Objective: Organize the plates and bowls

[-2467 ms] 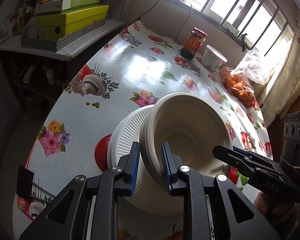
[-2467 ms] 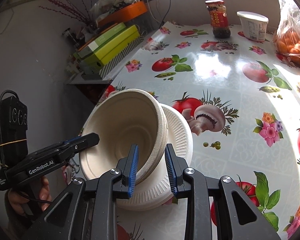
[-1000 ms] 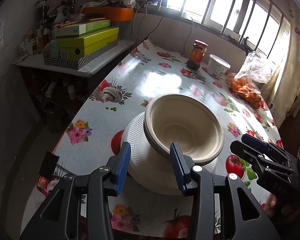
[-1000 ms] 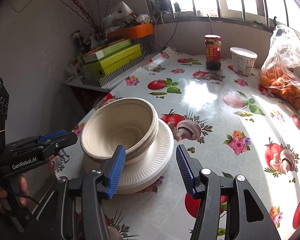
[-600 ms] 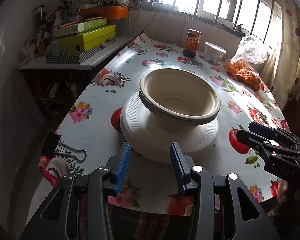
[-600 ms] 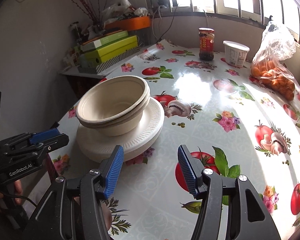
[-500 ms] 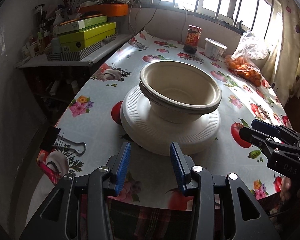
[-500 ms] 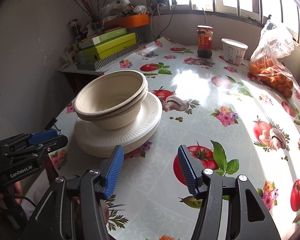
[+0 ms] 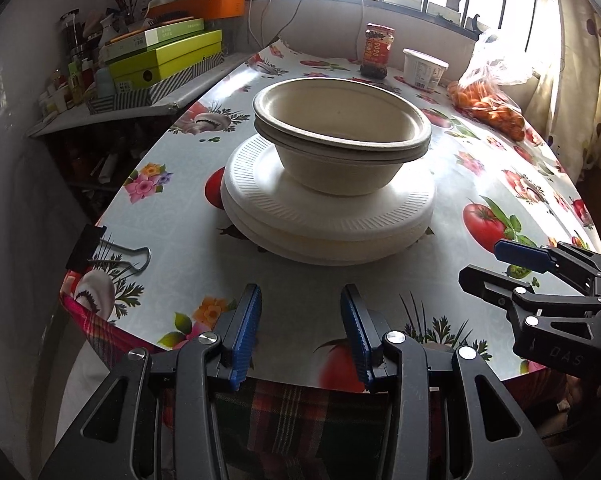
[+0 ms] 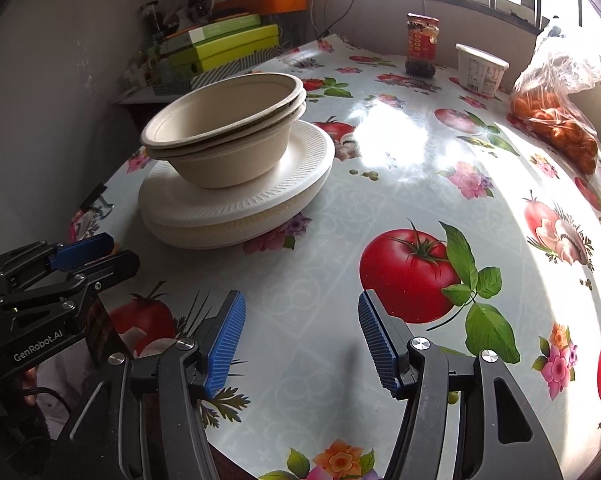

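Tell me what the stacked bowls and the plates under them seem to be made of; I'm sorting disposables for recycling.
The bowls look like moulded plant-fibre pulp: matte beige, faintly grainy walls, thin rolled rims. The plates beneath look like foam or coated paper, which is hard to tell: brighter white, smoother, with fine pressed ridges round the rim. Both appear disposable rather than ceramic.

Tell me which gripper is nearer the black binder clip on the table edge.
Left. The left gripper hangs open just right of the binder clip; the right gripper, open and empty, sits farther off, beyond the left one.
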`<state>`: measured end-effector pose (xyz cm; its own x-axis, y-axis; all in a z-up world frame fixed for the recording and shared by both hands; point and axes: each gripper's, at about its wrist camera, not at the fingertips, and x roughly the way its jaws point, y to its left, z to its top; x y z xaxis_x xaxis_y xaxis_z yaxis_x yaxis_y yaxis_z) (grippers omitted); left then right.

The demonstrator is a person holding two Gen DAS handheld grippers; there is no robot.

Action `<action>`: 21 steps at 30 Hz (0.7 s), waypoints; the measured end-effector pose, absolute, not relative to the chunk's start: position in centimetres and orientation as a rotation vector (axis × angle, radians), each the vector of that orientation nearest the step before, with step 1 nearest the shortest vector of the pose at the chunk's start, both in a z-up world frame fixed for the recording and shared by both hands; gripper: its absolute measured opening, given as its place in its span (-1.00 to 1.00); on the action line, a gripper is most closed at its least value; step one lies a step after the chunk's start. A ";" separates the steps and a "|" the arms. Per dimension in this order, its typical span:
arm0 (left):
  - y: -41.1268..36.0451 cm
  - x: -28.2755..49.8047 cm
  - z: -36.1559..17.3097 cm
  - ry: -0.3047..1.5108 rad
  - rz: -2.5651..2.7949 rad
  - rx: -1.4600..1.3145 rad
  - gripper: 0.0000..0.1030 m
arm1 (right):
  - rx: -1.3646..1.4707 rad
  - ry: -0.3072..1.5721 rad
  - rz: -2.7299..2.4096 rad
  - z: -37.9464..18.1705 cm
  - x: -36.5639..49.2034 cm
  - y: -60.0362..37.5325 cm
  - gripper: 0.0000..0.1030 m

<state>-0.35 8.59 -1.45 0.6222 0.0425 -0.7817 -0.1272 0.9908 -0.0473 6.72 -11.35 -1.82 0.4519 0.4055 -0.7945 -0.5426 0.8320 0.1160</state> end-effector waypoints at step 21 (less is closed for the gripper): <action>8.2 0.0 -3.0 0.918 0.121 -0.122 -0.12 | -0.221 0.941 0.538 -3.0 6.3 -10.9 0.62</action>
